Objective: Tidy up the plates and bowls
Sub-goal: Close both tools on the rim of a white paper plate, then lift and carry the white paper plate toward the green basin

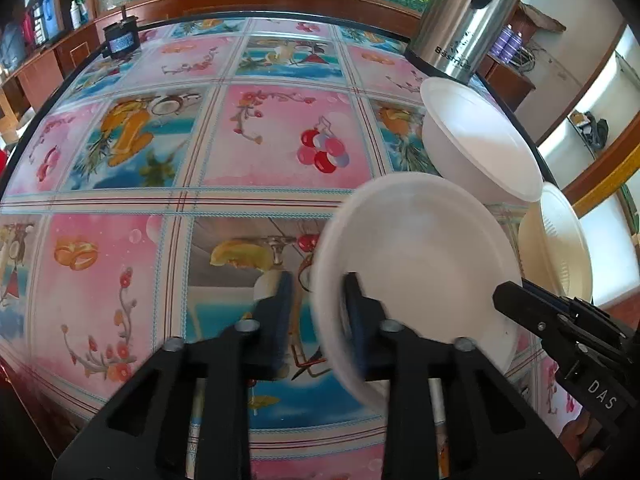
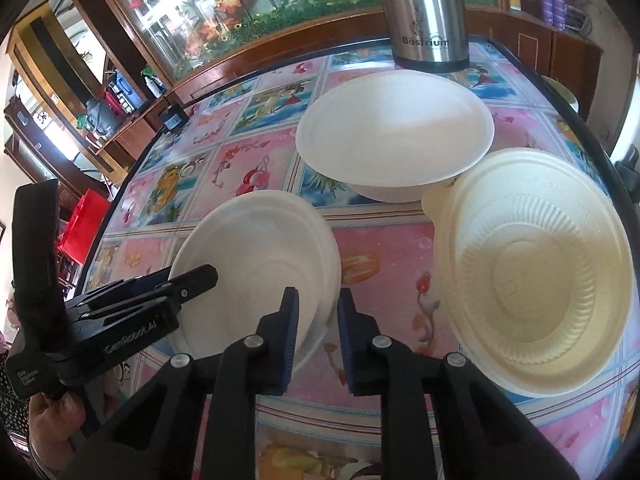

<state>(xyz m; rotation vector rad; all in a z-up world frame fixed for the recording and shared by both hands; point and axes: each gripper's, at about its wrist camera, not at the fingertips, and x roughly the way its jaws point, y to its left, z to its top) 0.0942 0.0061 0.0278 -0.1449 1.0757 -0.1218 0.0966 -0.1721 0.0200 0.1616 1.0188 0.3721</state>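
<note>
A small white plate point(image 1: 420, 256) point(image 2: 256, 264) lies on the patterned table between both grippers. My left gripper point(image 1: 320, 312) is open, its jaws standing on either side of the plate's left rim. My right gripper point(image 2: 318, 312) is open, its jaws on either side of the plate's right rim. A large white bowl point(image 2: 394, 132) point(image 1: 476, 136) stands behind the plate. A cream ribbed bowl point(image 2: 532, 264) point(image 1: 560, 244) stands to the right, on a white dish whose edge just shows.
A steel thermos point(image 2: 424, 12) point(image 1: 468, 20) stands at the back right of the table point(image 1: 260, 136). A small black device point(image 1: 120, 40) sits at the far left edge. Wooden cabinets and a fish tank lie behind.
</note>
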